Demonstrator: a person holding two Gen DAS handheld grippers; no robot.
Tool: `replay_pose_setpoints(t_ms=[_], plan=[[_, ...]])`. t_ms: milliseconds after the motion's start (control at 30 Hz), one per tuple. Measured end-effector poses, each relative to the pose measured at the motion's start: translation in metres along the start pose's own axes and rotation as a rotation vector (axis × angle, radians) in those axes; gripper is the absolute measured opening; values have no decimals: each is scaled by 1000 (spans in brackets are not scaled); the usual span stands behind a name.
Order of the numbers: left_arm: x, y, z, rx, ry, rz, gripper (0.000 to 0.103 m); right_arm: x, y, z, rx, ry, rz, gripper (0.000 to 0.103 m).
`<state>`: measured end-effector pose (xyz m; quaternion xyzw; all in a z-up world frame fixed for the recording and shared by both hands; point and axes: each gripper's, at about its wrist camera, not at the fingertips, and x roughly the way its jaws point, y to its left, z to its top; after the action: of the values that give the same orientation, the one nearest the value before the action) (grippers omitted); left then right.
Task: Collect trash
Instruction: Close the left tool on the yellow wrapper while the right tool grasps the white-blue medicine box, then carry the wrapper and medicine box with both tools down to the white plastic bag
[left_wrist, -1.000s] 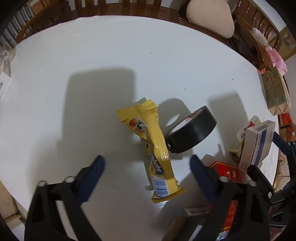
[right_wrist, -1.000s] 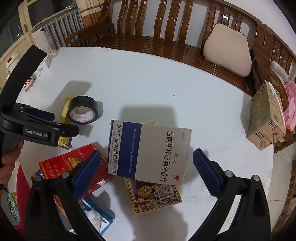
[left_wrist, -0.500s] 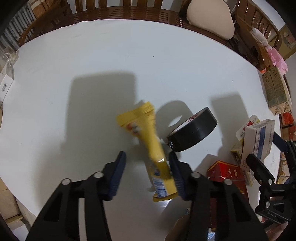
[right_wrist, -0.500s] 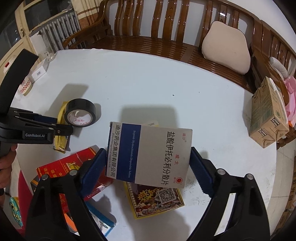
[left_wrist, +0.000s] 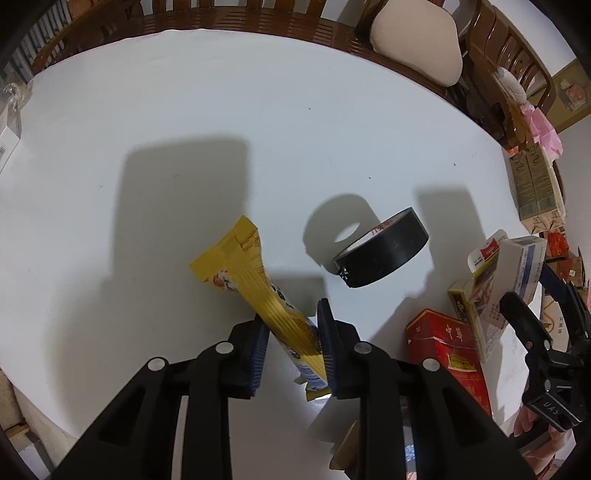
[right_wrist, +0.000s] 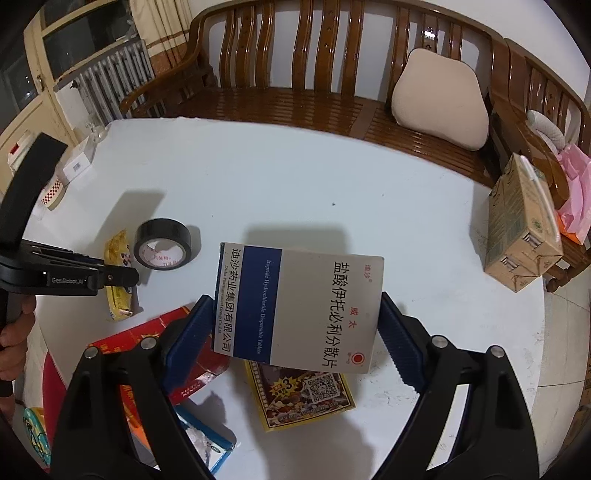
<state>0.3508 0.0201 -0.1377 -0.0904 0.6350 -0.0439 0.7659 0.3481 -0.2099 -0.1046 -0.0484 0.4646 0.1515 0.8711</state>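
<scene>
My left gripper (left_wrist: 291, 328) is shut on a yellow snack wrapper (left_wrist: 255, 280), whose far end lies on the white table (left_wrist: 221, 122). The wrapper also shows in the right wrist view (right_wrist: 118, 280), under the left gripper (right_wrist: 125, 275). My right gripper (right_wrist: 295, 325) is shut on a white and blue medicine box (right_wrist: 299, 306), held flat above the table. That box also shows at the right edge of the left wrist view (left_wrist: 524, 266).
A black tape roll (left_wrist: 384, 254) lies beside the wrapper. A red box (left_wrist: 447, 350), a yellow snack packet (right_wrist: 299, 395) and a blue packet (right_wrist: 207, 439) lie near the front edge. A carton (right_wrist: 517, 229) stands right. A wooden bench (right_wrist: 332, 96) runs behind.
My left gripper has closed on the yellow wrapper and tilted it. My right gripper has closed onto the sides of the medicine box.
</scene>
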Motion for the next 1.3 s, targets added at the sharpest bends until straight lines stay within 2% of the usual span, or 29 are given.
replay_pose_setpoints(t_ms=[233, 533, 1300], plan=[[-6, 7, -6, 8, -17, -14, 25, -10, -6, 0, 18, -20, -22, 85], [-16, 10, -15, 26, -37, -33, 13, -21, -2, -4, 32, -34, -26, 85], [-44, 1, -28, 97, -144, -36, 10, -67, 5, -16, 46, -93, -70, 85]])
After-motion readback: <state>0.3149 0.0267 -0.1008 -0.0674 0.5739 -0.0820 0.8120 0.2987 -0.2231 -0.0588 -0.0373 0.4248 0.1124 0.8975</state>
